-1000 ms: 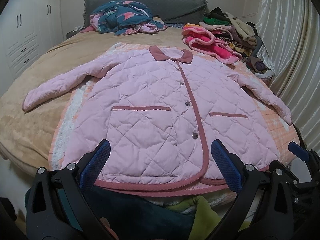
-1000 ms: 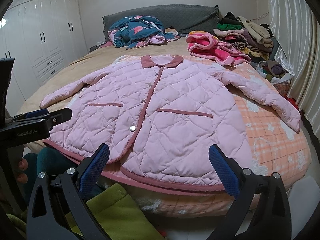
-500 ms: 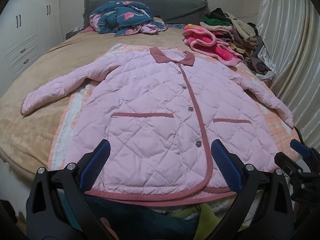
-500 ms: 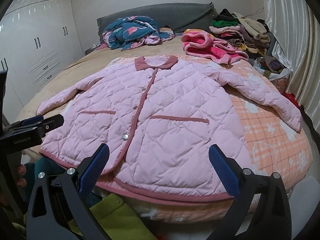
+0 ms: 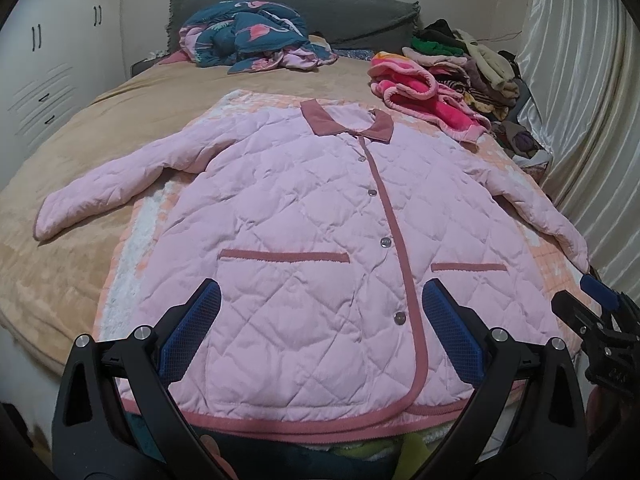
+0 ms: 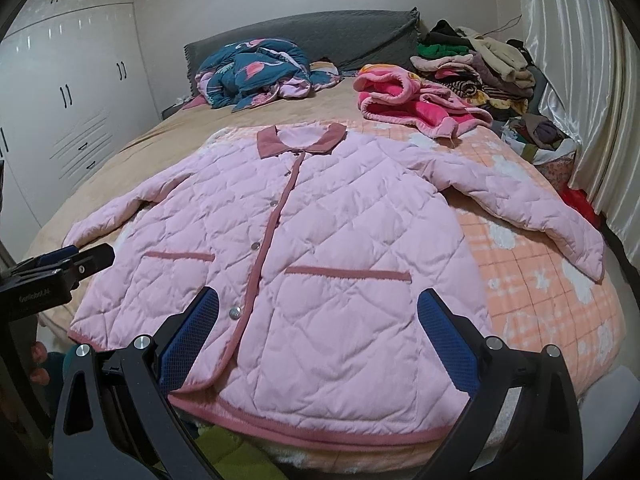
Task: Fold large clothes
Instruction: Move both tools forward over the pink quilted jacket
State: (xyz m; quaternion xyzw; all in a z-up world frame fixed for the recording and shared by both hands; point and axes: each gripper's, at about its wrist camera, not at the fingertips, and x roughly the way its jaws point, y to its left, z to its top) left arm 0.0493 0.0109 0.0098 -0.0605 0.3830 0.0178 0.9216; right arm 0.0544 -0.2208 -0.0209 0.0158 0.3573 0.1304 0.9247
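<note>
A pink quilted jacket [image 5: 304, 216] with dark pink collar, trim and pockets lies flat, buttoned, front up on the bed, both sleeves spread out. It also shows in the right wrist view [image 6: 320, 240]. My left gripper [image 5: 320, 312] is open and empty, hovering over the hem's left half. My right gripper [image 6: 318, 316] is open and empty over the hem's right half. The right gripper shows at the right edge of the left wrist view [image 5: 600, 320]; the left gripper shows at the left edge of the right wrist view [image 6: 52, 276].
An orange checked blanket [image 6: 540, 292] lies under the jacket on the tan bedspread [image 5: 80, 184]. A teal quilt [image 5: 248, 40], a pink fleece garment [image 5: 420, 96] and a clothes pile [image 5: 472, 60] sit near the headboard. Curtains [image 5: 592, 120] hang at right, wardrobes [image 6: 60, 100] at left.
Both grippers have moved forward and slightly up toward the jacket, so the hem sits lower in both views. The jacket has not moved; both grippers stay open.
</note>
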